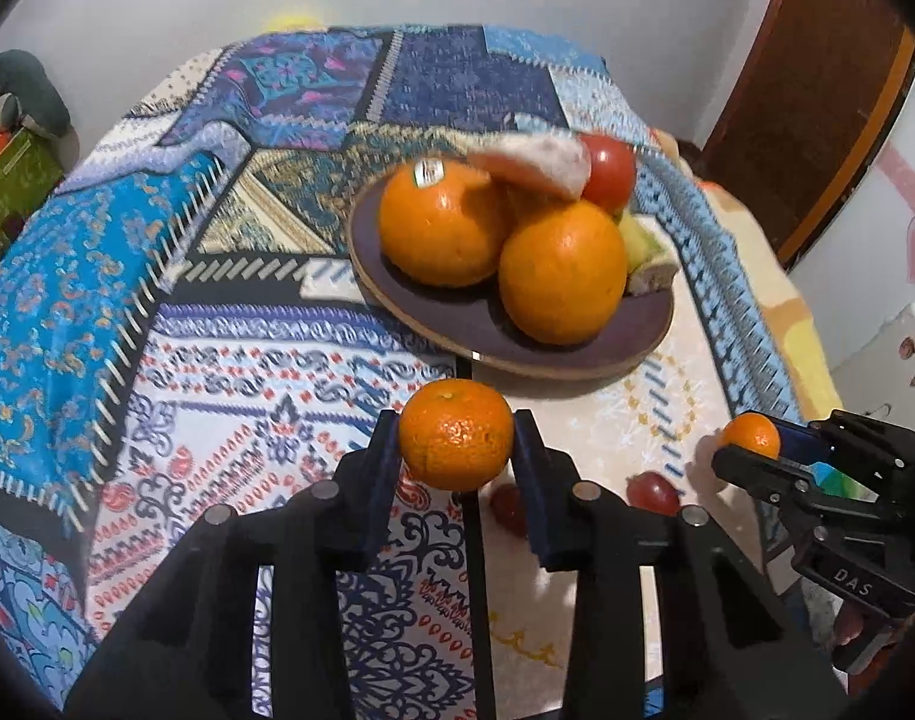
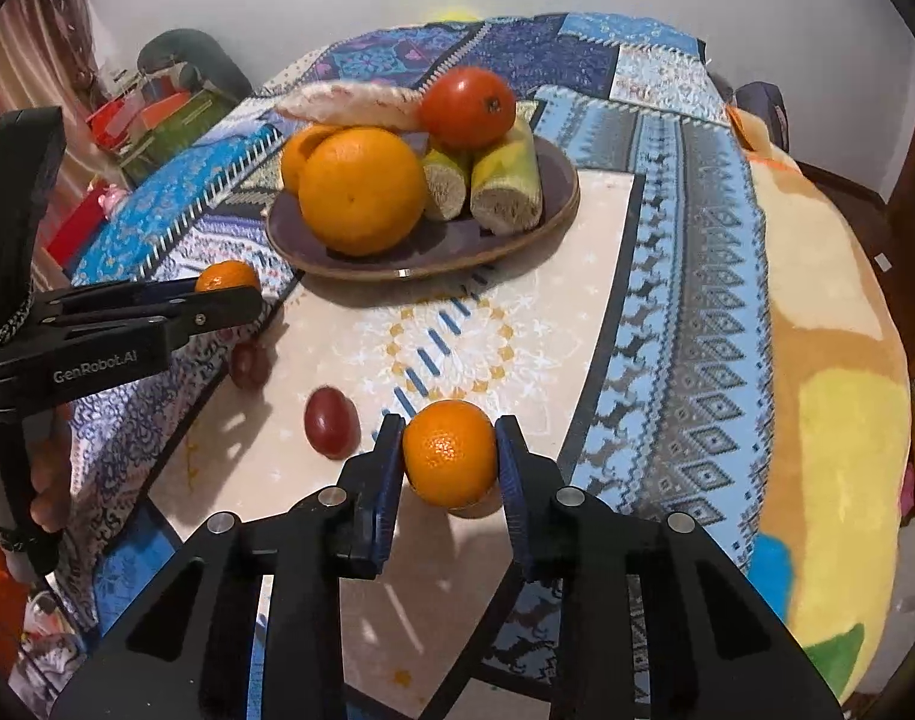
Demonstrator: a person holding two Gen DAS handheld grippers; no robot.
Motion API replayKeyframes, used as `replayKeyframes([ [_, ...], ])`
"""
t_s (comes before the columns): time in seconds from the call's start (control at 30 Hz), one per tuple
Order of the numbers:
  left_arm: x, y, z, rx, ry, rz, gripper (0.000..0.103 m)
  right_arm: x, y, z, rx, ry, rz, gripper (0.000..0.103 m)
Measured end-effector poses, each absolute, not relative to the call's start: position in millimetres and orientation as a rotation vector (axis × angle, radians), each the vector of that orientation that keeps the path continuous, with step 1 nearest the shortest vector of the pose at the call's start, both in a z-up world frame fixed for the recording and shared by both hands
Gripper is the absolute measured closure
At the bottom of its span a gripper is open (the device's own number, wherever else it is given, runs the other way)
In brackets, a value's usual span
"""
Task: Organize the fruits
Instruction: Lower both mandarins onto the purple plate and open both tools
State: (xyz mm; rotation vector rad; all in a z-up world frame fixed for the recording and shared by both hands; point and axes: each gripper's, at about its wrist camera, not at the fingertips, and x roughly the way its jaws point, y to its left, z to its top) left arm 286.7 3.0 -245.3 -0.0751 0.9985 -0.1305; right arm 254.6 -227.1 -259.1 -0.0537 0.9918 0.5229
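Each gripper is clamped on a mandarin: the left gripper [image 1: 457, 438] on one mandarin [image 1: 455, 433], the right gripper [image 2: 448, 456] on the other mandarin [image 2: 449, 453]. The carrying step looks underway; next, both need setting on the crowded purple plate [image 2: 553, 222] ahead. Two grapes [image 2: 331, 422] lie just left of the right gripper on a patterned cloth.

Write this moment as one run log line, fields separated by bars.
left gripper: holds mandarin | right gripper: holds mandarin | plate: oranges, tomato | cloth: two grapes loose

From my left cam the banana pieces [image 1: 640, 240] sit mostly hidden behind the oranges [image 1: 562, 273], and one grape [image 1: 508, 507] is half blocked.
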Motion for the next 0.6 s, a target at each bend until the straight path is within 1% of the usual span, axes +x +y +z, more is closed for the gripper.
replayKeyframes([
  [0.2, 292, 6, -225, -0.097, 0.948, -0.138, 0.067, 267, -223, -240, -0.042, 0.935, 0.525, 0.075],
  [0.6, 318, 7, -229, -0.092, 0.935, -0.139, 0.067, 300, -204, -228, -0.051, 0.878, 0.534, 0.075],
])
